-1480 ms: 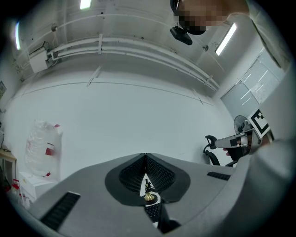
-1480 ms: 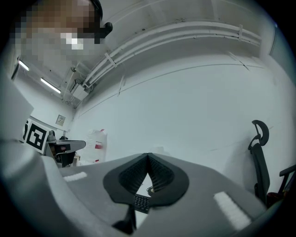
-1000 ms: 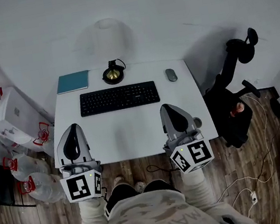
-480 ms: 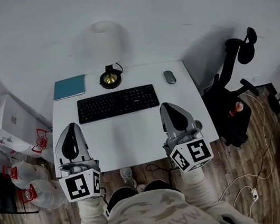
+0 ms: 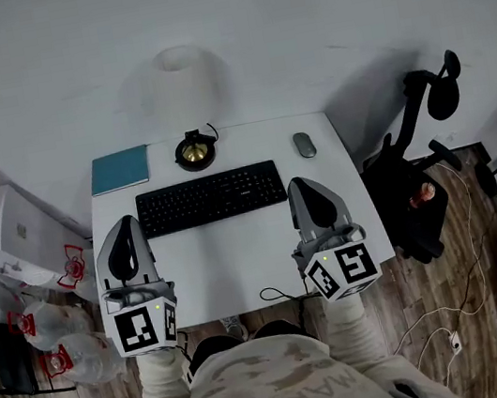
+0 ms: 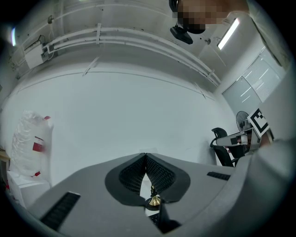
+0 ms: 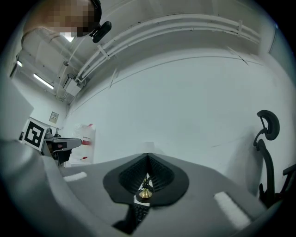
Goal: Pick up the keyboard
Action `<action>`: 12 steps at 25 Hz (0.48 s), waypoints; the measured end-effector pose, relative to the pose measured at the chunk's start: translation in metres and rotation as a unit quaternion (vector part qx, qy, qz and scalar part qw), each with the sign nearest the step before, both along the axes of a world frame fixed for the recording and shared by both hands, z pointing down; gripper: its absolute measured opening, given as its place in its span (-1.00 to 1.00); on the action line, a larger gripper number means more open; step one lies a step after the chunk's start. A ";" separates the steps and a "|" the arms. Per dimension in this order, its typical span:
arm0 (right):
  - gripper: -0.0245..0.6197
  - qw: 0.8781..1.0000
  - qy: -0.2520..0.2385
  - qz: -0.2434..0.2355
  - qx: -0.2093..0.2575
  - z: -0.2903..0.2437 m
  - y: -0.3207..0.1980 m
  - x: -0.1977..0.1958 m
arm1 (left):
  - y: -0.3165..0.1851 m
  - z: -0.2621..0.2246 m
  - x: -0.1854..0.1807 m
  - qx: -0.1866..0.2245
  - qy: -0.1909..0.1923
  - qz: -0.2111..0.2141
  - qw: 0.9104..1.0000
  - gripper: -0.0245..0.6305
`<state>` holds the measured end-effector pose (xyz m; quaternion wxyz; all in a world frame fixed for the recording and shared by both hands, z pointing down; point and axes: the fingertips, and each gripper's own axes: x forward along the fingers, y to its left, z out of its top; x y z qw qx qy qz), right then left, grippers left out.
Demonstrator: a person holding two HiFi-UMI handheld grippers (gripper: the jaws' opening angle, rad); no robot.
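On the white counter (image 5: 241, 263), black keyboard (image 5: 210, 197) lying flat toward the back, left claw (image 5: 124, 227) and right claw (image 5: 304, 183) both pinched closed, empty, near the keyboard's two ends.

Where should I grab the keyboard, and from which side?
Probably best by its two short ends: left gripper on the left end of the keyboard, right gripper on the right end, both coming from the near side. It lies flat, long and thin, across the desk. Open the shut jaws first.
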<state>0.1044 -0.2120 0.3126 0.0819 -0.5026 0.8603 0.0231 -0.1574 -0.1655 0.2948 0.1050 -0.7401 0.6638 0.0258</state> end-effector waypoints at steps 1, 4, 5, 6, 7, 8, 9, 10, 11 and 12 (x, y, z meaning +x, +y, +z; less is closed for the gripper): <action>-0.89 1.000 0.001 0.002 -0.001 0.001 -0.006 0.000 | -0.006 0.000 -0.001 -0.001 0.000 0.001 1.000 -0.91; -0.90 1.000 -0.001 0.007 -0.004 0.004 -0.024 -0.001 | -0.025 0.003 -0.006 -0.004 0.000 0.001 1.000 -0.91; -0.90 1.000 0.000 0.008 -0.006 0.005 -0.030 -0.002 | -0.031 0.004 -0.008 -0.005 0.000 0.001 1.000 -0.91; -0.90 1.000 0.000 0.009 -0.007 0.006 -0.035 -0.003 | -0.036 0.005 -0.010 -0.007 0.000 0.000 1.000 -0.91; -0.90 1.000 0.000 0.010 -0.008 0.007 -0.041 -0.004 | -0.041 0.006 -0.011 -0.009 0.001 0.000 1.000 -0.91; -0.90 1.000 0.001 0.011 -0.010 0.008 -0.046 -0.005 | -0.046 0.007 -0.013 -0.010 0.001 0.000 1.000 -0.91; -0.90 1.000 0.001 0.012 -0.011 0.009 -0.051 -0.005 | -0.051 0.008 -0.015 -0.011 0.001 0.000 1.000 -0.91; -0.89 1.000 0.001 0.013 -0.013 0.010 -0.056 -0.006 | -0.056 0.010 -0.016 -0.013 0.001 0.000 1.000 -0.91; -0.90 1.000 0.001 0.014 -0.015 0.012 -0.061 -0.007 | -0.060 0.011 -0.018 -0.015 0.001 0.001 1.000 -0.91; -0.89 1.000 0.002 0.014 -0.017 0.014 -0.066 -0.008 | -0.065 0.013 -0.020 -0.017 0.001 0.000 1.000 -0.91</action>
